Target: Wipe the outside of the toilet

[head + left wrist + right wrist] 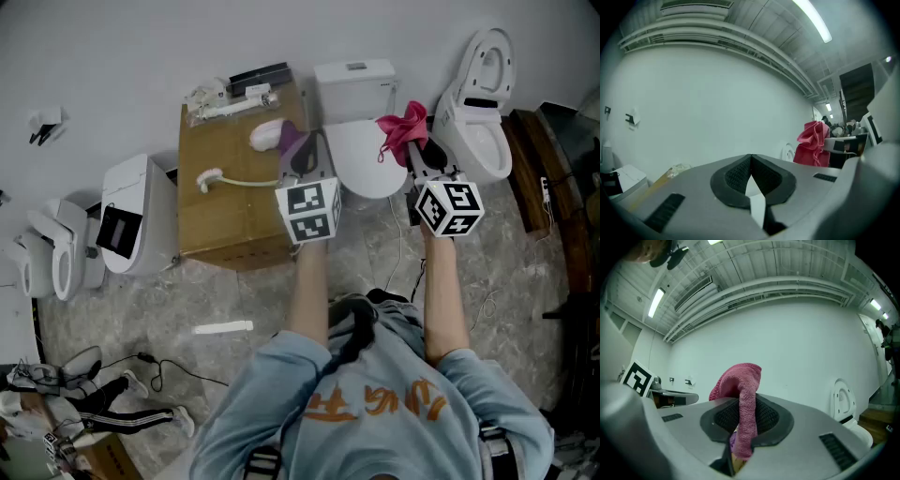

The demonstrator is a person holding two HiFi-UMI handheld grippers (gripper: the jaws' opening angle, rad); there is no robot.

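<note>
The white toilet [364, 155] stands against the wall in the head view with its lid down, the tank [354, 86] behind it. My right gripper [413, 143] is raised over the toilet's right side. It is shut on a pink-red cloth [402, 128]. In the right gripper view that cloth [740, 380] bulges above the closed jaws of the right gripper [745, 405] and hangs between them. My left gripper [301, 153] is held over the toilet's left edge. In its own view the left gripper [751, 160] has its jaws together and nothing in them. The cloth [813, 143] shows at the right of that view.
A cardboard box [234, 211] left of the toilet carries a brush and packaged parts. A second toilet [476, 108] with its seat raised stands at the right, beside a wooden stand [531, 169]. Two more toilets [129, 217] stand at the left. Cables and a white strip [223, 327] lie on the floor.
</note>
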